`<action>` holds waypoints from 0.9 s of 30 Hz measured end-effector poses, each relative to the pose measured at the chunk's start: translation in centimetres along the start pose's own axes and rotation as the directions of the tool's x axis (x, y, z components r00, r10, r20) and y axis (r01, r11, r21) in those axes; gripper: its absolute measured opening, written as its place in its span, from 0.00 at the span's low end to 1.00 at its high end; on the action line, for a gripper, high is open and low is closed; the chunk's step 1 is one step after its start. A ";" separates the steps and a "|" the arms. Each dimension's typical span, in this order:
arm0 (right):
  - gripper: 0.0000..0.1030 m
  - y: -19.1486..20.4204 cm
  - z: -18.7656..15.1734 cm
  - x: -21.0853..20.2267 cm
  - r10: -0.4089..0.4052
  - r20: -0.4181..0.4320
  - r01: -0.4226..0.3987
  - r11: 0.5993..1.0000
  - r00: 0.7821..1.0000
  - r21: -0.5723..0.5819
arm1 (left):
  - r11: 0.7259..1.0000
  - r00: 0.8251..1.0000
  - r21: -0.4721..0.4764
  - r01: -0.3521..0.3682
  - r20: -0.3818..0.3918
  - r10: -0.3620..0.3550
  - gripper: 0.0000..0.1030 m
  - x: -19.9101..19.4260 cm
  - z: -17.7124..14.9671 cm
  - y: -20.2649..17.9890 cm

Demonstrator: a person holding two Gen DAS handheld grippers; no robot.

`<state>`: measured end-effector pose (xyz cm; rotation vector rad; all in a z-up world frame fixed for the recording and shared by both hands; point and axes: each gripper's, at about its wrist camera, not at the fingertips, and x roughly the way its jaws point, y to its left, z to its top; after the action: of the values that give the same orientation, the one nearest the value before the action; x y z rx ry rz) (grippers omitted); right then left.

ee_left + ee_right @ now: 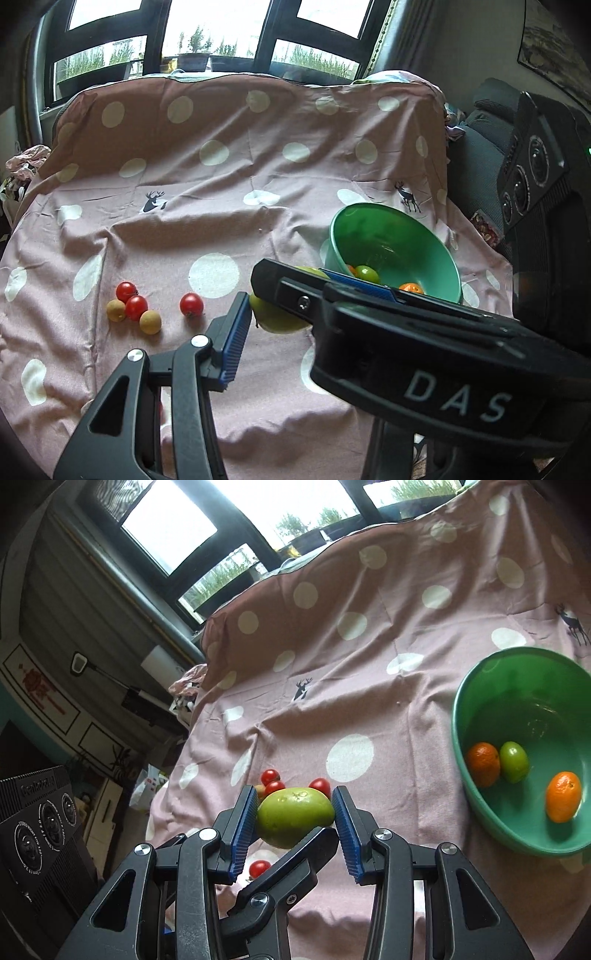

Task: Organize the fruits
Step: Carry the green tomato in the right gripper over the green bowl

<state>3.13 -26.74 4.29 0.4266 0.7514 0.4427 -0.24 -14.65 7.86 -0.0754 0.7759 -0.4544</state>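
A big green fruit (295, 812) hangs just above the pink dotted cloth, and my right gripper (295, 806) is shut on it, a blue pad on each side. My left gripper (284, 314) meets the same fruit (275, 319) crosswise. Its left pad (234, 332) presses the fruit's side, its other finger is hidden behind the right gripper's body (424, 369). One left finger (295, 853) crosses under the fruit in the right wrist view. The green bowl (535, 701) at the right holds two oranges (482, 764) and a small green fruit (513, 762).
Three cherry tomatoes (136, 307) and two brown longans (150, 322) lie in a loose group on the cloth (221, 166) left of the grippers. Another tomato (258, 867) lies under the held fruit. Windows are behind, a dark sofa (480, 147) stands right, and clutter sits off the cloth's left edge.
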 end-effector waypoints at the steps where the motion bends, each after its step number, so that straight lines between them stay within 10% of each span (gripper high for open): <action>1: 0.44 -0.4 0.1 -0.4 -0.004 0.006 0.004 1.000 1.000 0.007 | 1.000 1.000 0.008 0.004 0.001 -0.004 0.44 0.1 0.1 -0.4; 27: 0.44 -9.2 1.2 -7.3 -0.086 0.150 0.057 0.981 0.985 0.185 | 0.975 0.992 0.182 0.129 -0.025 -0.127 0.44 4.7 2.8 -10.2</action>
<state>1.37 -38.42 4.42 0.5955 0.6534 0.2703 0.84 -26.10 9.09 0.0501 0.7419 -0.6479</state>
